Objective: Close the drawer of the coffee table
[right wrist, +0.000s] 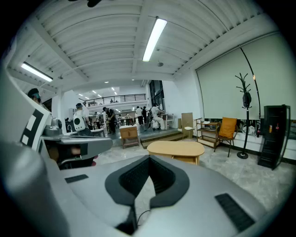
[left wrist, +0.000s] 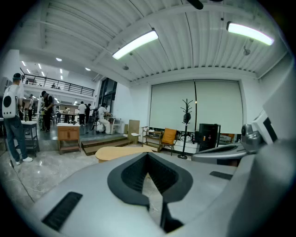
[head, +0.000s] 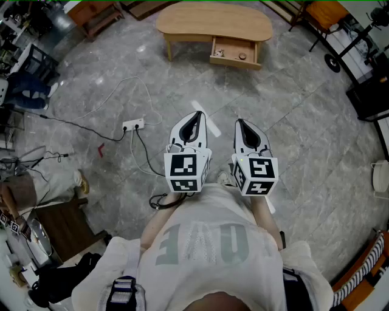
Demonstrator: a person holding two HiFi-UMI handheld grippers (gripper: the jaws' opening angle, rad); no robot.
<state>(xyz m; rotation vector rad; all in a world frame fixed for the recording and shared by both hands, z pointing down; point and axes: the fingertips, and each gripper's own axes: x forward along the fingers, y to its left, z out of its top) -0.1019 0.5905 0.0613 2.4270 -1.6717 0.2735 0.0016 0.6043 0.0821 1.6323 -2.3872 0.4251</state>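
The light wooden coffee table (head: pixel 213 23) stands far ahead on the grey stone floor. Its drawer (head: pixel 234 51) is pulled out toward me, with small items inside. Both grippers are held in front of my chest, side by side and well short of the table. The left gripper (head: pixel 197 115) and the right gripper (head: pixel 239 124) are both shut with nothing between the jaws. The table (left wrist: pixel 121 152) shows beyond the closed left gripper (left wrist: pixel 148 156) in the left gripper view. In the right gripper view the table (right wrist: pixel 178 148) lies past the closed right gripper (right wrist: pixel 149 159).
A white power strip (head: pixel 134 125) with trailing cables lies on the floor to the front left. A wooden bench (head: pixel 97 12) stands at the far left and an orange chair (head: pixel 325 13) at the far right. Dark cabinets (head: pixel 369 97) line the right side.
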